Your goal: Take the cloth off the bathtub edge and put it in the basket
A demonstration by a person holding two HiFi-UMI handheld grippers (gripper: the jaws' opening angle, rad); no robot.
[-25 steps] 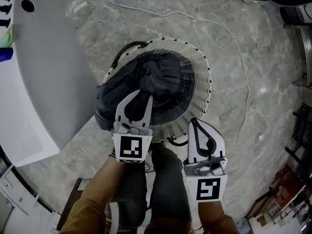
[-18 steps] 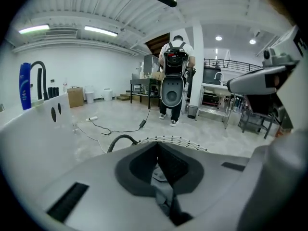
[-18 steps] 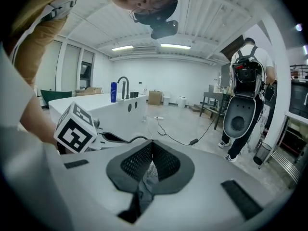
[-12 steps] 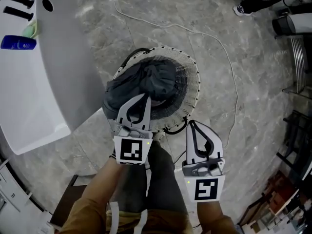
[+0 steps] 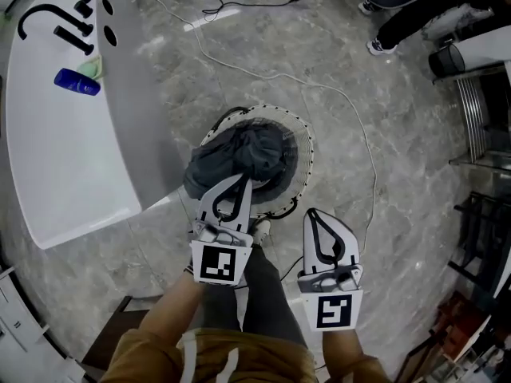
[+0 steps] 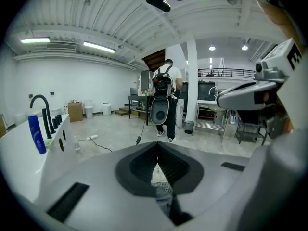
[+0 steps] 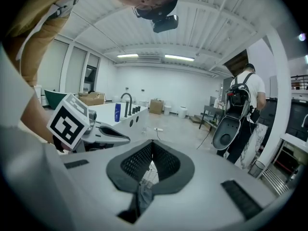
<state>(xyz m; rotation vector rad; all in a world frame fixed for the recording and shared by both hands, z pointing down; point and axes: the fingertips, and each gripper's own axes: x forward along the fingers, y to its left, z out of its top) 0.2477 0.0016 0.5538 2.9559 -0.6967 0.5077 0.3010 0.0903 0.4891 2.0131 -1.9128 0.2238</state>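
Observation:
A dark grey cloth [image 5: 239, 154] lies bunched inside the round white wire basket [image 5: 305, 158] on the floor, and part of it hangs over the basket's left rim. My left gripper [image 5: 242, 178] hovers above the basket's near edge, shut, with nothing between its fingers. In the left gripper view its jaws [image 6: 156, 146] meet at the tip, and the basket mesh shows below through the gap. My right gripper [image 5: 310, 212] hangs to the right, nearer me, shut and empty [image 7: 152, 142]. The white bathtub [image 5: 72, 150] stands at the left, and no cloth lies on its edge.
A blue bottle [image 5: 77, 81] and a black faucet [image 5: 44, 14] sit on the tub's far end. A white cable [image 5: 351, 102] trails across the marble floor beyond the basket. A person [image 6: 166, 100] with a backpack stands further off. Metal racks [image 5: 487, 134] line the right side.
Both grippers have risen away from the basket, which now looks smaller and farther below. The left gripper has come off the cloth, which stays in the basket.

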